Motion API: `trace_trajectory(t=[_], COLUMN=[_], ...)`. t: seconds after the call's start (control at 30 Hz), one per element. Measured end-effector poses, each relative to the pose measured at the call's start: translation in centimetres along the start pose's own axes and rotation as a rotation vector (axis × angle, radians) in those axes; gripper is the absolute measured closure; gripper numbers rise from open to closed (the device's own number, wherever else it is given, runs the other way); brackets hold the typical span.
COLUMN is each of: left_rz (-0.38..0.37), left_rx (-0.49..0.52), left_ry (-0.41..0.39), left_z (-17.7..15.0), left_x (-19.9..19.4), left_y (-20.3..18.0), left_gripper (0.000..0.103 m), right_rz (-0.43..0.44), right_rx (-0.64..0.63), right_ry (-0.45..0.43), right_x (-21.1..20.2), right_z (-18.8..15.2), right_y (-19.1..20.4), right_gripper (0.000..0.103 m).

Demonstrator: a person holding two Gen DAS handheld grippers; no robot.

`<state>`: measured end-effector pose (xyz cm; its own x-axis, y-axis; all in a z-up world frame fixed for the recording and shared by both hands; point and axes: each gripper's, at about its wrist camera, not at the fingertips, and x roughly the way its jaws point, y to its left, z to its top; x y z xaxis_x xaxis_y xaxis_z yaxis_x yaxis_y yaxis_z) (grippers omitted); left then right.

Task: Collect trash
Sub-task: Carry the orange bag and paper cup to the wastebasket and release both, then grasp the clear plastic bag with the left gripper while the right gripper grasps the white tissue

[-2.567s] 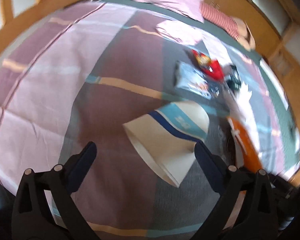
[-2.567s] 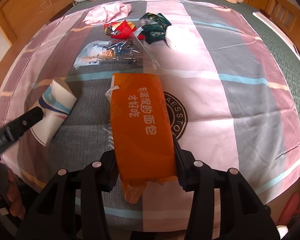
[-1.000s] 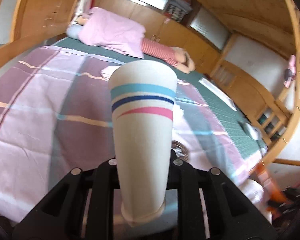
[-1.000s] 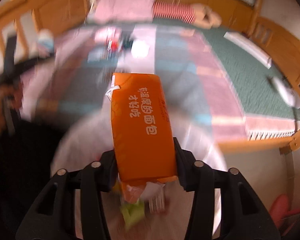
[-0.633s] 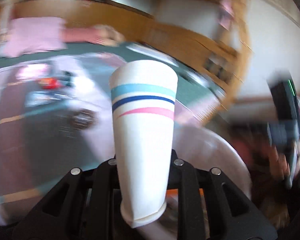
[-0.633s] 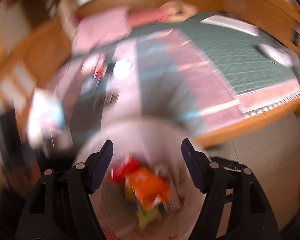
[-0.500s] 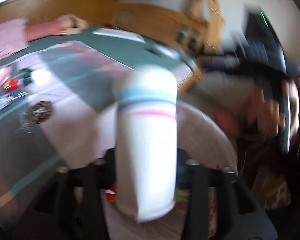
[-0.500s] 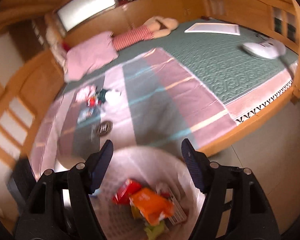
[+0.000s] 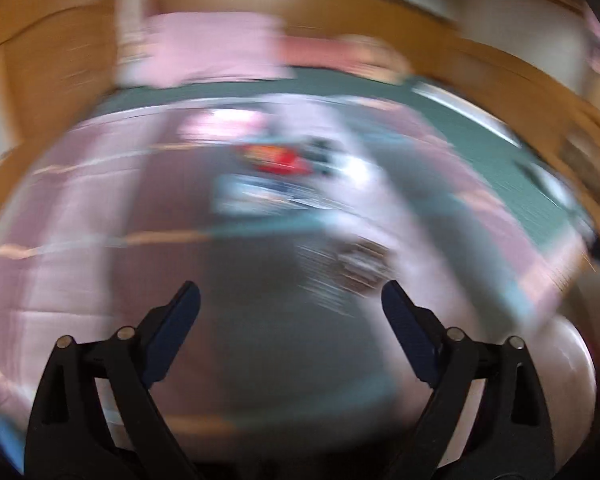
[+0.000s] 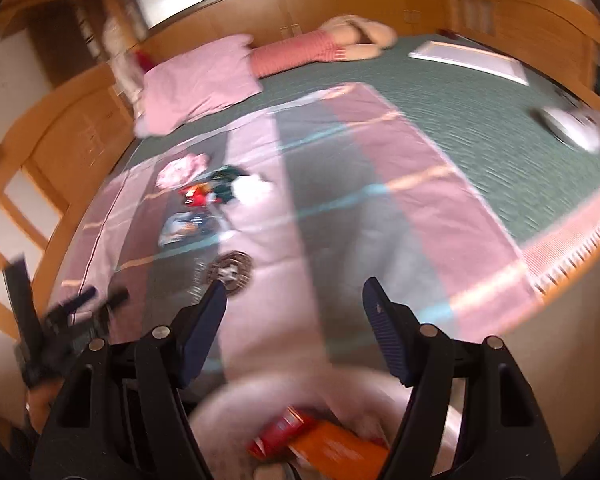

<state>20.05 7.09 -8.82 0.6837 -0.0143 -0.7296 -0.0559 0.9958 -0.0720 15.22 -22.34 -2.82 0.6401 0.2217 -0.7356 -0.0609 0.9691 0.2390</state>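
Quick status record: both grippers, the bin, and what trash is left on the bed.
left gripper: jaws opening, nothing between the fingers; view blurred
right gripper: open, empty
bin: just below right gripper, holds orange packet and red wrapper
trash on bed: pink wrapper, red packet, dark green wrapper, white tissue, clear bag
trash location: clustered on striped sheet, far left side

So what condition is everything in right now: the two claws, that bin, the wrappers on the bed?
left gripper: jaws opening, nothing between them.
right gripper: jaws open, empty.
trash bin: open-topped, holding an orange package and a red wrapper.
wrappers on the bedspread: lying loose in a cluster, uncollected.
pink pillow: lying at the head of the bed.
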Motion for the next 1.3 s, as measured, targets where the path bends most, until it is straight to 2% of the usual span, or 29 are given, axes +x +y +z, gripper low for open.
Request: trace_trajectory(t=[0.13,0.2,0.23,0.3,0.43,0.57,0.6,0.67,0.7,0.73,0.8,0.93,1.03,1.07,1.1,1.13,1.17,1.23,1.3], left_rz=[0.151,0.234,0.232,0.199,0.248,0.235,0.237,0.239,0.239,0.237,0.225,0.23,0.233,0.232,0.23,0.228,0.226,0.218,0.207], left_rx=[-0.178,-0.274,-0.317,-0.387,-0.383,-0.409,-0.414,-0.426,-0.435,-0.441,-0.467,-0.513,-0.546,-0.561,-0.576,-0.588,-0.6,-0.62,-0.63], left_ry=[-0.021,0.031,0.047,0.019,0.005,0.033,0.039,0.047,0.056,0.062,0.083,0.093,0.097,0.099,0.102,0.107,0.114,0.132,0.147], left_z=[1.6,0.9,0.8,0.6,0.3,0.0,-0.1,-0.6,-0.6,-0.7,-1.0,-1.4,-1.7,-1.9,-2.1,-2.2,-2.3,-2.6,-2.8], left_x=[2.2,3.0,3.1,2.8,2.4,2.6,2.5,2.2,2.2,2.4,2.7,2.8,2.6,2.6,2.5,2.5,2.6,2.8,3.1], left_y=[6.4,8.9,9.9,11.3,11.8,12.2,12.2,12.5,12.6,12.7,13.1,13.8,14.3,14.5,14.7,14.8,15.1,15.3,15.3], left_gripper=[0.007,0.007,0.007,0.007,0.007,0.007,0.007,0.007,0.007,0.007,0.007,0.007,0.007,0.007,0.007,0.007,0.007,0.007,0.007], right_rz=[0.047,0.064,0.063,0.032,-0.09,-0.24,-0.254,-0.248,-0.24,-0.225,-0.173,-0.007,0.171,0.267,0.332,0.367,0.386,0.4,0.301], right_rx=[-0.072,-0.092,-0.109,-0.188,-0.431,-0.621,-0.644,-0.677,-0.68,-0.677,-0.654,-0.567,-0.516,-0.508,-0.5,-0.484,-0.465,-0.41,-0.313], right_ry=[0.045,0.081,0.093,0.11,0.167,0.169,0.168,0.188,0.206,0.221,0.217,0.282,0.371,0.41,0.435,0.428,0.399,0.322,0.224], right_x=[6.4,10.1,11.6,14.8,21.0,25.8,26.5,27.6,28.1,28.2,27.6,25.4,23.5,22.8,22.1,21.2,20.2,19.1,19.1], right_z=[2.4,3.5,3.8,4.2,3.5,2.4,2.4,2.4,2.4,2.4,2.6,2.0,0.8,0.3,0.2,0.5,0.9,3.0,6.1], right_y=[4.8,7.1,8.3,11.2,16.7,18.7,18.9,18.9,18.9,18.9,18.9,19.1,19.7,19.9,19.9,19.6,19.2,17.6,15.0], right_gripper=[0.033,0.033,0.033,0.033,0.034,0.034,0.039,0.063,0.086,0.092,0.1,0.1,0.098,0.093,0.077,0.056,0.052,0.051,0.051])
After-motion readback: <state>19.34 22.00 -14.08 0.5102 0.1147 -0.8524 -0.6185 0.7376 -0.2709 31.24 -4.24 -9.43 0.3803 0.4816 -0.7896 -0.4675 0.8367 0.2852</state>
